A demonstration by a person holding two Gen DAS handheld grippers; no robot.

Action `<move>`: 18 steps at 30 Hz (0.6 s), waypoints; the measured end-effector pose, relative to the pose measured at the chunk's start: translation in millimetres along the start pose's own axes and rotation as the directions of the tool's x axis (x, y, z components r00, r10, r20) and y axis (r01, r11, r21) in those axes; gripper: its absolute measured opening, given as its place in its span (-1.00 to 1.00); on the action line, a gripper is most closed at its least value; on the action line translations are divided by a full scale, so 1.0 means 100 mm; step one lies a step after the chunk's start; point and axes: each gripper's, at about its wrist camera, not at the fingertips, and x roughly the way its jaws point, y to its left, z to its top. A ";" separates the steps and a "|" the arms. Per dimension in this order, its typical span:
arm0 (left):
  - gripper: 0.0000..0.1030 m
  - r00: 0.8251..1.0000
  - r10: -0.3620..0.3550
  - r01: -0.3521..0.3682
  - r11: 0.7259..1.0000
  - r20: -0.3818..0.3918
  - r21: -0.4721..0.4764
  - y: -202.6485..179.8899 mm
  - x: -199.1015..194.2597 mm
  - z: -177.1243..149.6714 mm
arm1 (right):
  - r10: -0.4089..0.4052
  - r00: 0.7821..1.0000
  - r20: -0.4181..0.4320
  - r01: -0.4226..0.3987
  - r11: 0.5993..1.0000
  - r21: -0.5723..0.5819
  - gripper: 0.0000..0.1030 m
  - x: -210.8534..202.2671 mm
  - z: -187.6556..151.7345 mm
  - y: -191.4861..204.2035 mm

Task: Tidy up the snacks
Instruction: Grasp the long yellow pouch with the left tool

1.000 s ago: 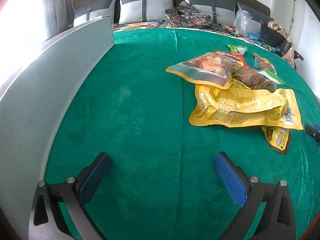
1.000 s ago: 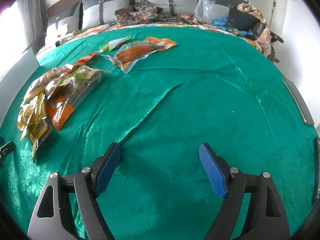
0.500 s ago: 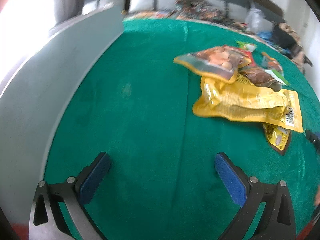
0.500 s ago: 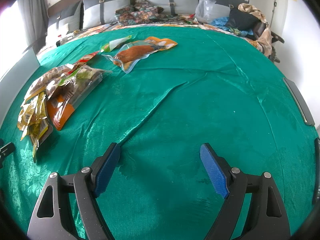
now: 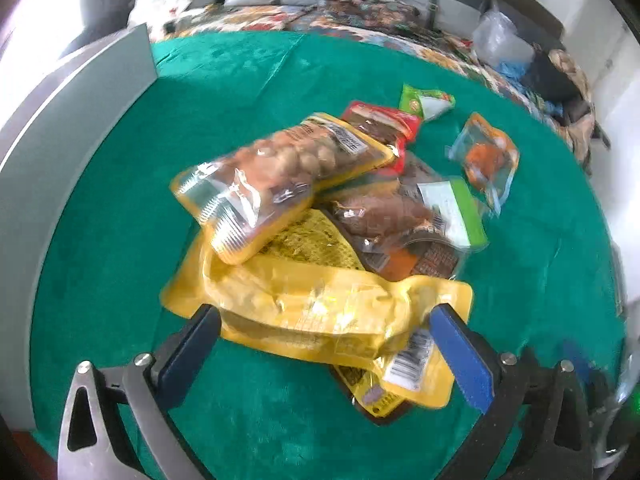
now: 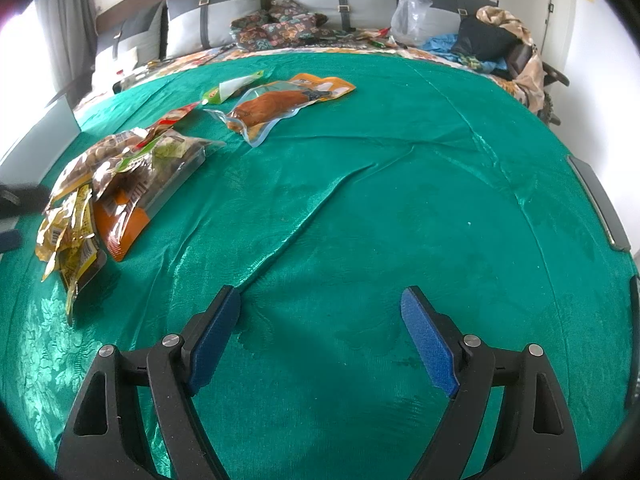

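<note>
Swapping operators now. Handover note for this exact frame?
Left gripper: open, straddling the near edge of the big yellow pouch; not closed on it.
Right gripper: open, empty, over bare green cloth.
Snacks: heap at left, with the nut bag on top and a brown clear-wrapped pack beside it. Apart from the heap: orange-filled clear pack, green-white sachet, red pack.
Done: nothing visibly sorted.
Left: probably grip the yellow pouch, then sort everything else.

Bed w/ green cover (image 6: 400, 208), grey pillows (image 6: 216, 16), white wall (image 6: 592, 52).
</note>
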 end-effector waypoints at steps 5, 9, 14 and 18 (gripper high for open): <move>0.99 0.997 0.069 -0.071 0.993 0.020 0.091 0.20 -0.16 -0.21 | 0.000 1.000 0.000 0.000 1.000 0.000 0.67 0.00 0.00 0.00; 0.99 0.993 0.121 -0.118 0.982 -0.008 0.148 0.58 -0.18 -0.39 | 0.000 1.000 0.000 0.000 1.000 0.000 0.67 0.00 0.00 0.00; 0.98 0.997 0.060 -0.057 0.997 -0.052 0.053 1.02 -0.24 -0.44 | 0.000 1.000 -0.001 0.000 1.000 0.000 0.67 0.00 0.00 0.00; 0.98 0.994 -0.089 0.083 0.992 -0.063 -0.093 1.04 -0.25 -0.30 | 0.001 1.000 -0.001 -0.001 1.000 0.000 0.67 0.00 0.00 0.00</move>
